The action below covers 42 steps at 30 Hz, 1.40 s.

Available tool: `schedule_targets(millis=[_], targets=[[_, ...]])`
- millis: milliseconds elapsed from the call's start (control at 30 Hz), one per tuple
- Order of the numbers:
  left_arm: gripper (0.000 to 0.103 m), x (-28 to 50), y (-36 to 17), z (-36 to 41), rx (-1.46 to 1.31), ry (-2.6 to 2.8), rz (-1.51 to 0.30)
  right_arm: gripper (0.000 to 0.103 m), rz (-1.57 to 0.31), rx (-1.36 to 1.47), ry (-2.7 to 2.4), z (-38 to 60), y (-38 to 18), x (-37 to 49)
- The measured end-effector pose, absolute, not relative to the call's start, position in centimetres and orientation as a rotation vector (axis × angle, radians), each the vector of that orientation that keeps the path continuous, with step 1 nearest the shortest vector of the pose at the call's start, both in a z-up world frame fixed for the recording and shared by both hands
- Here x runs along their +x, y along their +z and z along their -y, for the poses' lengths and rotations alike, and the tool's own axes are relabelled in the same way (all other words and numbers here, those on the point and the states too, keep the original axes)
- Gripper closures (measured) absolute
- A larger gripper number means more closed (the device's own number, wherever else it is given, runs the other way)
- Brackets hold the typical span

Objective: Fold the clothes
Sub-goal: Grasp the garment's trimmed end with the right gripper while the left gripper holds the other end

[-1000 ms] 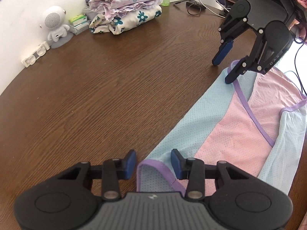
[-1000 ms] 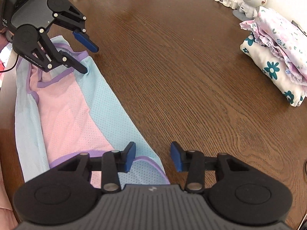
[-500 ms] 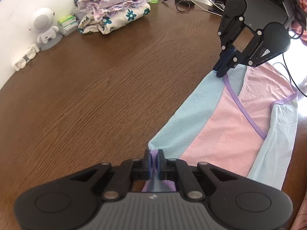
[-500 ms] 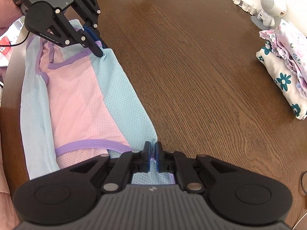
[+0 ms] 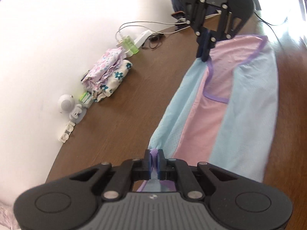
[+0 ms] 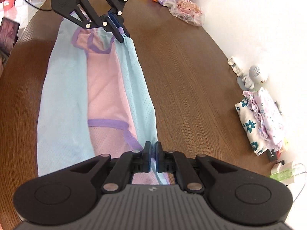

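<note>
Dark wood tabletop (image 5: pixel 119 103) against a white wall, with a pile (image 5: pixel 107 76) of folded floral stuff plus a little white speaker (image 5: pixel 66 103) along the wall at mid-left of the left wrist view. The top (image 6: pixel 80 88), pink and pale blue mesh with purple trim, runs down the centre-left of the right wrist view. The left gripper (image 5: pixel 153 159) is pinching one purple-trimmed corner and the right gripper (image 6: pixel 153 156) is clamped on the other end of that same long edge, which looks lifted and pulled taut. My guess is we're mid-fold lengthwise, so next both need to carry that edge across together and keep it tight. No readable brands or writing anywhere.
</note>
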<state>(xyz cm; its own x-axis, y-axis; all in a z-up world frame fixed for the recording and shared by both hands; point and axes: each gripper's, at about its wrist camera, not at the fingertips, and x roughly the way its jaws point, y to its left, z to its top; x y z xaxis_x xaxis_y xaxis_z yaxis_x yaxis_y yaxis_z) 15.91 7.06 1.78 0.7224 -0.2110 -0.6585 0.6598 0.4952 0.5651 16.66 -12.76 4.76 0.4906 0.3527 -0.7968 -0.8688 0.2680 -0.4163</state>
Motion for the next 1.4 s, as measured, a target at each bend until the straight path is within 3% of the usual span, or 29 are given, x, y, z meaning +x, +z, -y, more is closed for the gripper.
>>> schedule_targets(millis=[200, 233, 333, 367, 633, 667, 733, 767, 800, 1000, 1133, 1233, 1400], targets=[[0.091, 13.2, -0.3, -6.2, 0.894, -0.569, -0.618, 0.098, -0.607, -1.052, 0.907, 12.5, 2.4, 12.5], [0.085, 13.4, 0.0, -6.4, 0.865, -0.563, -0.622, 0.097, -0.606, -1.047, 0.904, 12.5, 2.3, 12.3], [0.069, 13.9, 1.2, -7.0, 0.786, -0.563, -0.636, 0.088, -0.601, -0.984, 0.886, 12.9, 2.8, 12.3], [0.066, 14.1, 1.6, -7.2, 0.768, -0.565, -0.642, 0.077, -0.606, -0.956, 0.881, 13.0, 3.1, 12.6], [0.065, 16.1, 1.8, -7.2, 0.731, -0.64, -0.728, 0.074, -0.733, -0.789, 0.917, 13.6, 3.1, 15.0], [0.072, 16.3, 1.6, -7.1, 0.744, -0.646, -0.738, 0.075, -0.748, -0.794, 0.92, 13.5, 2.8, 15.2], [0.099, 16.5, 1.2, -6.8, 0.783, -0.653, -0.744, 0.081, -0.775, -0.797, 0.928, 13.3, 2.4, 15.4], [0.1, 16.2, 1.3, -6.7, 0.803, -0.653, -0.721, 0.095, -0.781, -0.8, 0.935, 13.2, 2.3, 15.4], [0.1, 15.9, 1.4, -6.8, 0.816, -0.648, -0.694, 0.101, -0.783, -0.806, 0.939, 13.1, 2.3, 15.4], [0.099, 14.6, 1.1, -8.0, 0.824, -0.655, -0.737, 0.099, -0.742, -0.876, 0.992, 12.9, 2.0, 13.5], [0.085, 14.7, 0.7, -8.5, 0.776, -0.626, -0.77, 0.093, -0.741, -0.835, 0.982, 13.1, 2.4, 13.5], [0.06, 14.6, 1.7, -9.5, 0.71, -0.61, -0.761, 0.074, -0.731, -0.747, 0.96, 14.1, 3.7, 13.9], [0.055, 14.6, 4.4, -11.0, 0.522, -0.629, -0.696, 0.069, -0.759, -0.58, 0.882, 15.1, 4.1, 15.5]])
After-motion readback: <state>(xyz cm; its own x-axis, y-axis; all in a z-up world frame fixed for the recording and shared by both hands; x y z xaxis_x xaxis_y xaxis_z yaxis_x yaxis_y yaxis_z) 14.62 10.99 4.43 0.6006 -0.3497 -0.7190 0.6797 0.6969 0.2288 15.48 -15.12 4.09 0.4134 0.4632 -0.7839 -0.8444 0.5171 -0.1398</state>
